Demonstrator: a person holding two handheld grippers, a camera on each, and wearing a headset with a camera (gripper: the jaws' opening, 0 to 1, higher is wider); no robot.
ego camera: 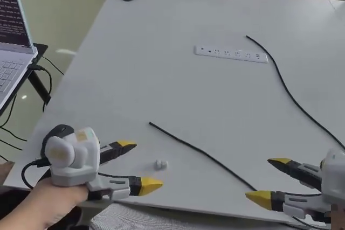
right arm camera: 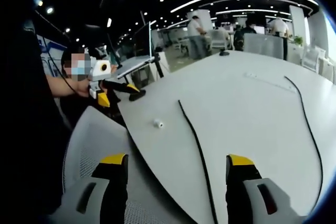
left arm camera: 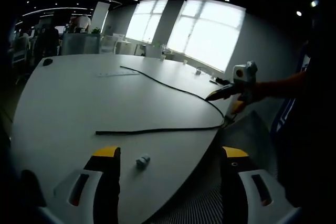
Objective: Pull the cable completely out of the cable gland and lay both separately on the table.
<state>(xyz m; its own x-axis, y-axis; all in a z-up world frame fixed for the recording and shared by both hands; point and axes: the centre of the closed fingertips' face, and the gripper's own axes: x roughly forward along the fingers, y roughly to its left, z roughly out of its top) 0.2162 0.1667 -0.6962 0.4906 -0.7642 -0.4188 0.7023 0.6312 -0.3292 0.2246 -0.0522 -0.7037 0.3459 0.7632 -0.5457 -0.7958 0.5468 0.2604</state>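
White and mostly bare, the table [ego camera: 161, 79] is being used as the work surface, and both tools are being held at its near edge. The left gripper [ego camera: 145, 164] is being held with its jaws wide apart and nothing between them. The right gripper [ego camera: 261, 179] is likewise being held spread and empty.

The cable gland [ego camera: 160, 164], a small pale piece, is lying by itself close to the near edge, just ahead of the left gripper's tips. The cable [ego camera: 205, 154] is lying apart from it, with its free end pointing toward the far left corner and the rest running to the near edge beside the right gripper. In the left gripper view it seems to be looping back toward the far side, past the power strip [ego camera: 230, 53]. The separation is therefore being judged as done.

Trouble is being risked mainly at the near edge. The gland looks light and probably round, so it could be nudged and rolled off if a jaw is brushed against it. The cable's bend could be snagged by the right gripper and dragged, and the free end could then be swept back against the gland.
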